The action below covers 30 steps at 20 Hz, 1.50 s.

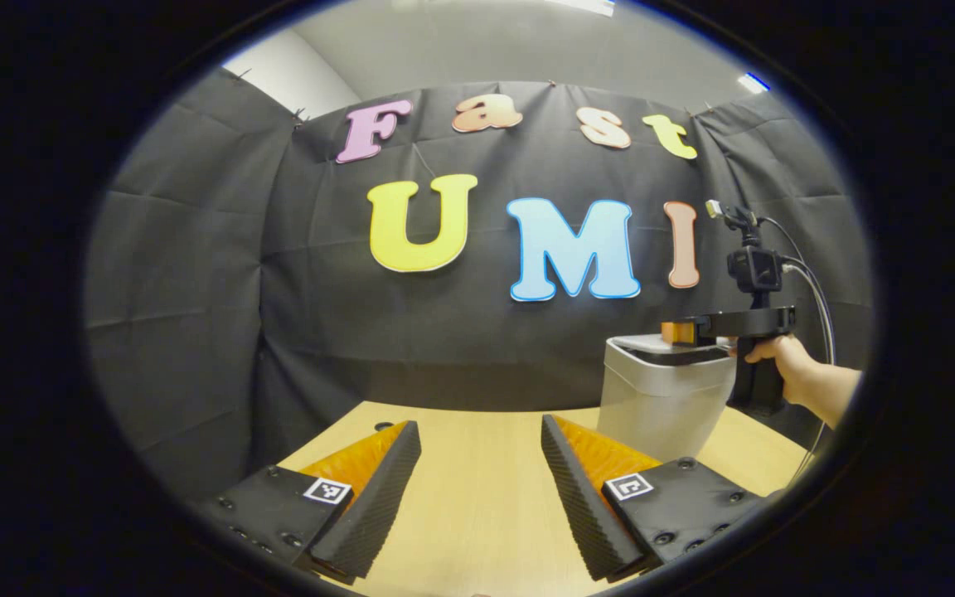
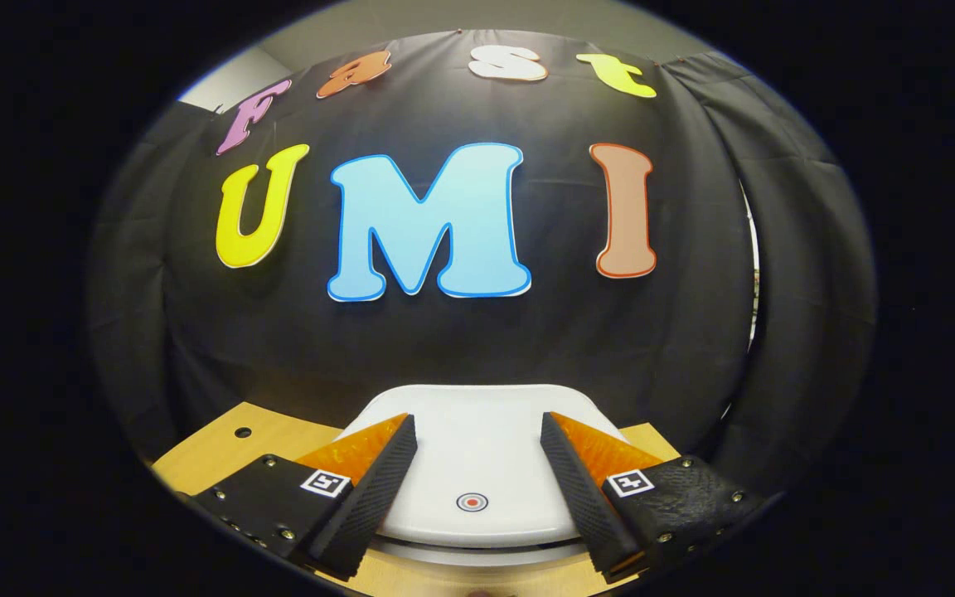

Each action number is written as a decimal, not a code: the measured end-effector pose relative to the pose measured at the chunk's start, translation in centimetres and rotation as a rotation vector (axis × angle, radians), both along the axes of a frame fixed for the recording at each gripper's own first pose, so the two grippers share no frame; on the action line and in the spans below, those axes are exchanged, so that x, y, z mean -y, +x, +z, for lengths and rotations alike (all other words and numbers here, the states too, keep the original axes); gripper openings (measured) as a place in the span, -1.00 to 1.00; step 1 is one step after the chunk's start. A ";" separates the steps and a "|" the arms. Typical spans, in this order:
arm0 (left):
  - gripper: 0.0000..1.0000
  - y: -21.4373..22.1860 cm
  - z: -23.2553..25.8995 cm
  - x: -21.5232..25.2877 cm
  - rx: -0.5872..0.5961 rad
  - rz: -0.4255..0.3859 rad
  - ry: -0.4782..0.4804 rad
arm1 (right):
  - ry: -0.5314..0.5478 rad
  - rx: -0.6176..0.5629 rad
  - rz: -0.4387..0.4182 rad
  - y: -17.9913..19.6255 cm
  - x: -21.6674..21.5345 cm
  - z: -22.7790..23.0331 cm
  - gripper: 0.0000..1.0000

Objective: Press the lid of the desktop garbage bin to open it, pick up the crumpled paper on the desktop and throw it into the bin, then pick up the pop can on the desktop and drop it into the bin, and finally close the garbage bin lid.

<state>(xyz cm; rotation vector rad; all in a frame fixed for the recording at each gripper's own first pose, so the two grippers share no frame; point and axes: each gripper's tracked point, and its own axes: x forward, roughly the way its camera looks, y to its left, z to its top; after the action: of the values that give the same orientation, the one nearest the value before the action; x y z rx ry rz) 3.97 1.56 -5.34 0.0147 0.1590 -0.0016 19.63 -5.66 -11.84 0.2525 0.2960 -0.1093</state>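
Observation:
A white desktop garbage bin stands at the right of the wooden table. In the left gripper view the right gripper, held by a hand, hovers just over the bin's top. In the right gripper view the bin's white lid lies flat and closed directly below, with a small round red mark near its front edge. My right gripper is open above the lid, fingers spread to either side of it. My left gripper is open over bare tabletop, holding nothing.
The light wooden table runs up to the black cloth wall behind. A small hole shows in the tabletop left of the bin. A cable trails from the right gripper's handle.

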 end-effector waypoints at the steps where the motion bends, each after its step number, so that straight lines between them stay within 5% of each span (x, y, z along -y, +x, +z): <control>1: 0.92 0.0 0.0 0.1 0.000 -0.002 0.001 | -0.006 0.007 0.000 0.1 -0.1 -0.1 0.94; 30: 0.92 -0.6 0.0 -0.9 -0.002 0.040 0.008 | -0.024 0.134 -0.062 -0.5 -0.2 -0.6 0.94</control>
<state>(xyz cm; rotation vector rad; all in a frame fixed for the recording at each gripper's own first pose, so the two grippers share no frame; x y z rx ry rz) 3.32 2.50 -5.29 0.0199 0.1613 0.0392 19.18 -5.50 -12.46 0.2436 0.1539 -0.1565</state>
